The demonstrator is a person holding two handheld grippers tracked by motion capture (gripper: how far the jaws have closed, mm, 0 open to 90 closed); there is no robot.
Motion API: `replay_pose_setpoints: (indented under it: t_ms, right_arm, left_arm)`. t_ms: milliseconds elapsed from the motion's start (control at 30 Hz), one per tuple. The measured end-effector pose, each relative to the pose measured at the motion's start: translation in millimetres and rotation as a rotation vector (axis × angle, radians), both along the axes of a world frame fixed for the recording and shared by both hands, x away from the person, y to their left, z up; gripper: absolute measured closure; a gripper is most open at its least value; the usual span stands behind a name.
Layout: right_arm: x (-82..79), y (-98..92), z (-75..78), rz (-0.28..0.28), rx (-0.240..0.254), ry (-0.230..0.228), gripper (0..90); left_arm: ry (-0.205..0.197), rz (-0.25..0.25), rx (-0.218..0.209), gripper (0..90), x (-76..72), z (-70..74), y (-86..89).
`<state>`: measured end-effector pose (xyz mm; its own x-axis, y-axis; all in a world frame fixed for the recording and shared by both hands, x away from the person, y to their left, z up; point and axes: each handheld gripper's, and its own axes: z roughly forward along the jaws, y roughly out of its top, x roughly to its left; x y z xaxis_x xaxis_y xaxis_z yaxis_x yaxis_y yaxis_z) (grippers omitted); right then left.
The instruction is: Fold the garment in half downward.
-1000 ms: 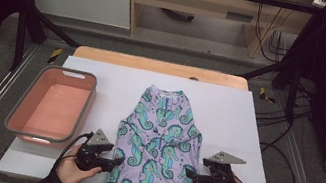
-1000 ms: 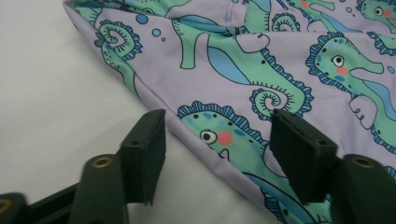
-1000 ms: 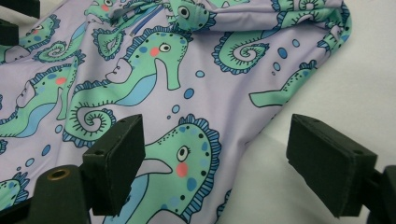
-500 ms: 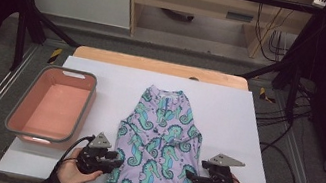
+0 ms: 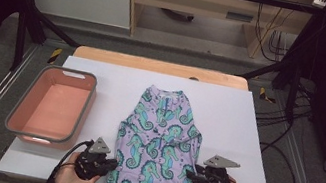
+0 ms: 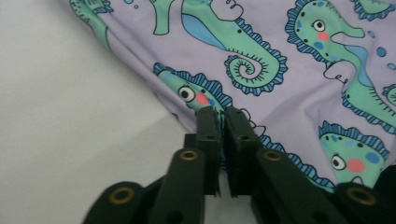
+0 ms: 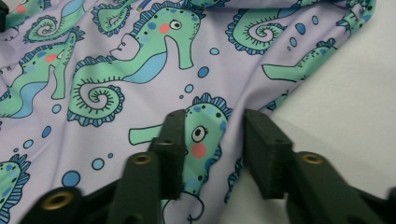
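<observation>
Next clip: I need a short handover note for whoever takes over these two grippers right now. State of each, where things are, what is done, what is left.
Left gripper: jaws have just closed, pinched on the left edge of the seahorse-print garment.
Right gripper: jaws have been closing and stand apart, astride the garment's right edge, with fabric between them; no firm pinch to be seen yet.
Garment lies flat on the white table, its near end toward the person. Pink bin sits to the left, nothing in it.
Done: left grasp.
Left: probably finish the right grasp, then lift or fold; the bin may be the destination.
</observation>
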<state>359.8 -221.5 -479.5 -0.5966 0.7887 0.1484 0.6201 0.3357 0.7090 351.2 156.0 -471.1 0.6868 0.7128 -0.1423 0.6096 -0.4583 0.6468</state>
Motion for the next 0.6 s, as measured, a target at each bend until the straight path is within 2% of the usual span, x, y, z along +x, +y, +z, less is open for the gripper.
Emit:
replay_pose_setpoints:
  t_ms: [67,167,267,400,467,600]
  right_arm:
    - [-0.5,-2.0,0.2,-0.007,0.004,0.013,77.0]
    - [-1.1,-5.4,0.5,-0.015,0.013,0.035,86.3]
    - [-1.7,-7.5,2.8,-0.021,0.024,0.03,87.9]
    - [-2.8,-12.9,6.8,-0.031,0.036,0.014,88.0]
    - [-3.7,-13.0,7.1,-0.035,0.029,0.021,88.0]
    - [-9.3,-12.2,5.4,-0.017,0.005,0.023,87.9]
  left_arm:
    - [0.001,-0.009,0.003,88.4,-0.3,0.3,0.4]
    - [0.003,-0.024,0.015,88.7,-0.5,1.5,0.9]
    - [-0.002,-0.03,0.023,88.8,0.1,2.5,3.0]
    - [-0.003,-0.037,0.008,88.9,-0.7,3.5,9.6]
    - [0.007,-0.043,-0.011,88.9,-3.1,3.0,12.1]
    - [-0.003,-0.051,-0.019,88.9,-11.5,3.3,13.6]
